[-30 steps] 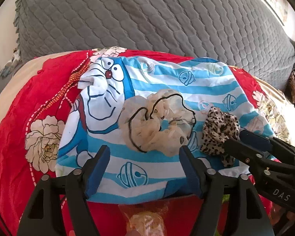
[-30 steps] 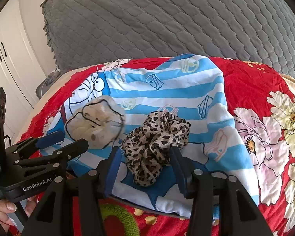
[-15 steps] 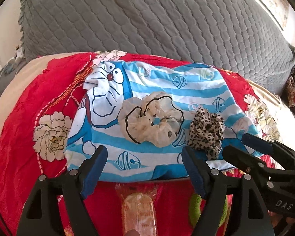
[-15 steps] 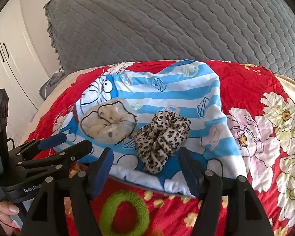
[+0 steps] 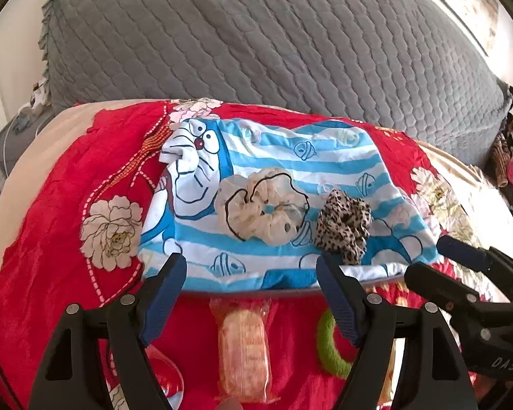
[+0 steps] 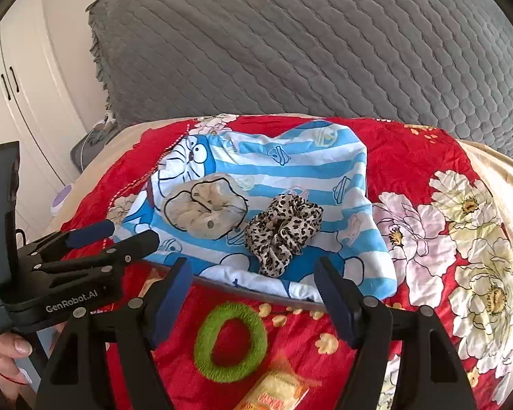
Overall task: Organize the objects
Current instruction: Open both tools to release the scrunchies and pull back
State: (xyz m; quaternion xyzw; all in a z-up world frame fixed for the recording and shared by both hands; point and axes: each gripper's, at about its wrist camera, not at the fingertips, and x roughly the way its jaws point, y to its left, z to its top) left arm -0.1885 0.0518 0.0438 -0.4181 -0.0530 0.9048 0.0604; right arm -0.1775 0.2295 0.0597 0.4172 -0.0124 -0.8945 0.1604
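Green ring (image 6: 230, 341) beside wrapped snack (image 5: 244, 350), unobstructed.

Your left wrist camera looks forward and steeply down along its own fingers onto the striped cloth (image 5: 328, 167) on the red bedspread (image 5: 51, 225), with the grey quilted cushion (image 5: 256, 41) filling the far side. Your right wrist camera faces much the same way from just beside it (slightly further right). Both sit near the bed, and both take in the cloth, the cushion and the green ring (image 6: 229, 341); each also catches the other gripper at its edge.
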